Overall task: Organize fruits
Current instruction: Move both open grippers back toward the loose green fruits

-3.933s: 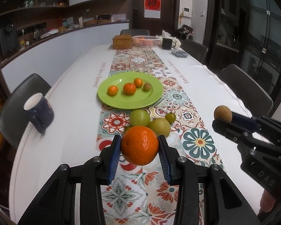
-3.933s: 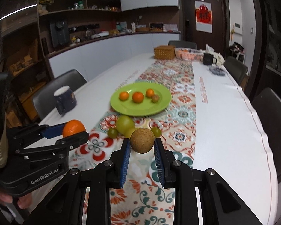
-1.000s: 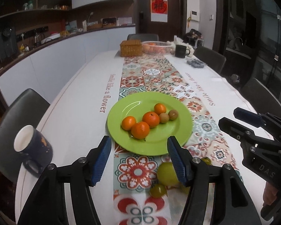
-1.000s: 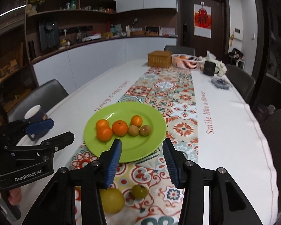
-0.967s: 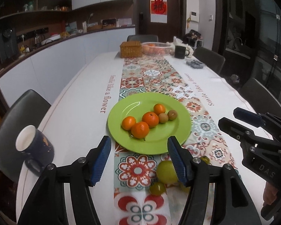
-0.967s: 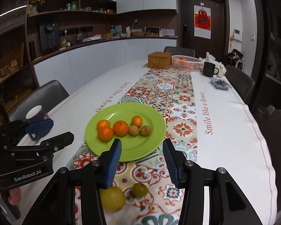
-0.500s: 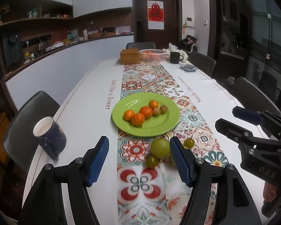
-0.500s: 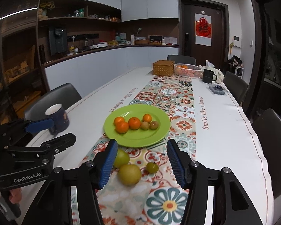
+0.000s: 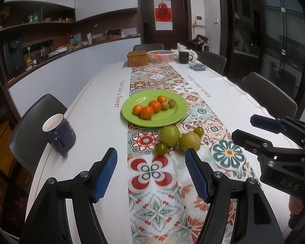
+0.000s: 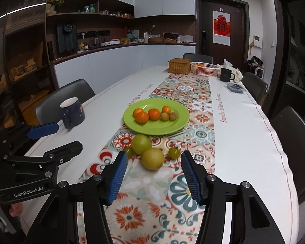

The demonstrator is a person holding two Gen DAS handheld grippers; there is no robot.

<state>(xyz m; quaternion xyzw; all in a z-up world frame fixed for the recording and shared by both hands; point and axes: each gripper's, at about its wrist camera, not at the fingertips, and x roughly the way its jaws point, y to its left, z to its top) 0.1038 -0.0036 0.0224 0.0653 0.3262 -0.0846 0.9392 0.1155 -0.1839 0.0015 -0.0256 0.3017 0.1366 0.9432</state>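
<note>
Left wrist view is showing the left tool [image 9: 150, 170] hanging wide open and empty over the runner, and the right tool [image 10: 154, 174] is gaping empty too; four green fruits are sitting loose on the bench just short of the green plate [image 9: 172, 120], which is already carrying four oranges and two small brown fruits. To my eye the big green fruit [image 9: 170, 135] and the yellowish pear [image 9: 189, 141] are looking firm, smooth and weighty, liable to roll; I'd be pinching each across its widest middle, gently, since skin bruises; the small green ones [image 9: 161, 148] are wanting a lighter squeeze.
</note>
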